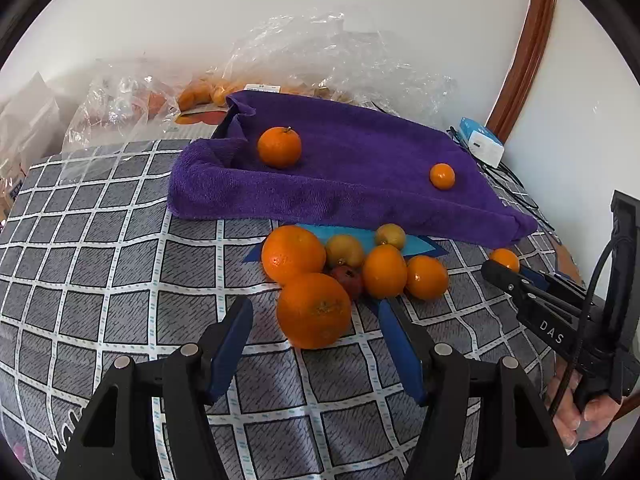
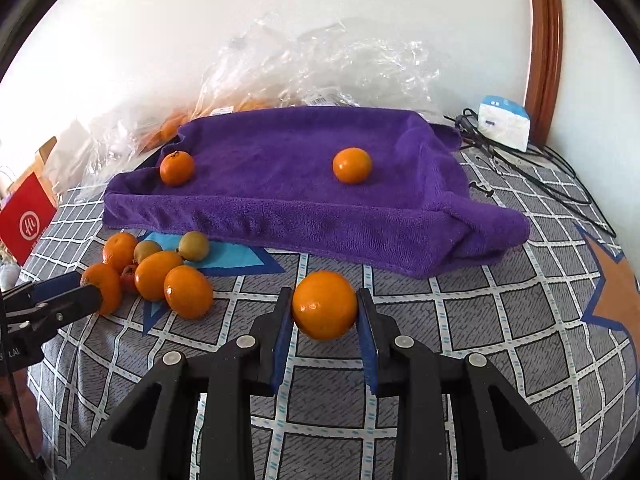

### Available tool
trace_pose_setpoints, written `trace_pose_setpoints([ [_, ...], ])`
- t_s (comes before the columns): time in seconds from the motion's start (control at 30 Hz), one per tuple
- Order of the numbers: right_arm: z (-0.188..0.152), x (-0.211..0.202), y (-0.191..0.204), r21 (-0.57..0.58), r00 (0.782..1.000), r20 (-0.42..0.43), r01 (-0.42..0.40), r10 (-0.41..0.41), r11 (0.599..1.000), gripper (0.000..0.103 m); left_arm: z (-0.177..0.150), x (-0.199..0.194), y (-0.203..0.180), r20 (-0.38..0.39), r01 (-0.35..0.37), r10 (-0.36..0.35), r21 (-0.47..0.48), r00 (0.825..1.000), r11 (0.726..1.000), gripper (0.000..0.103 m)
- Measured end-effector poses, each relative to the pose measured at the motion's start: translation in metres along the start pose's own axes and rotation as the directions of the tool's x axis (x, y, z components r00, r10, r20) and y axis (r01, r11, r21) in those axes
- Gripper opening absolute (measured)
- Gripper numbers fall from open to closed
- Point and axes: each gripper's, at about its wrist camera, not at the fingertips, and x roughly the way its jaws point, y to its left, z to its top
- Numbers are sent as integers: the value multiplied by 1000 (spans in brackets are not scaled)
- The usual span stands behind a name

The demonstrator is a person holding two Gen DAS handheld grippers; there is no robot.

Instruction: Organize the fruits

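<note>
The right gripper (image 2: 325, 316), black with blue pads, is clamped on a round orange tangerine (image 2: 325, 310), just in front of the purple terry towel (image 2: 304, 184). Its side reads "DAS". The left gripper (image 1: 316, 320) stands apart, holding nothing; a large orange (image 1: 314, 310) lies between its fingertips, untouched, at the near edge of the fruit pile (image 1: 352, 264) in front of the towel. Two small tangerines (image 2: 177, 167) (image 2: 352, 165) rest on the towel. Left of the towel stands a red box (image 2: 28, 220) with a white round logo.
</note>
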Motion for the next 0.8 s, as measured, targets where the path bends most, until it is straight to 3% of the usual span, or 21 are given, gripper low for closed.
trace_pose_setpoints([
  [0.13,-1,0,1,-5,1000,-1,0,0,1000,30,-3,12,-5,-29,-31,32,12,999,999,62],
  [0.2,-1,0,0,-1,1000,0,-3,3,1000,30,-6,12,-5,-17,-74,74,4,997,997,43],
  [0.23,-1,1,0,1,1000,-4,-3,3,1000,31,-7,11,-5,-14,-70,70,7,997,998,39],
  [0.33,-1,2,0,2,1000,-11,-8,8,1000,30,-6,2,3,-7,-54,54,-10,999,998,38],
  [0.6,-1,3,2,-7,1000,-12,-4,4,1000,30,2,-9,42,77,-98,106,-103,991,990,38],
  [0.73,-1,2,1,-4,1000,-9,-16,16,1000,30,-4,-7,63,78,-30,47,-200,996,979,38],
  [0.8,-1,1,1,-4,1000,-6,-21,21,1000,30,-5,-17,69,142,-2,35,-223,989,975,38],
])
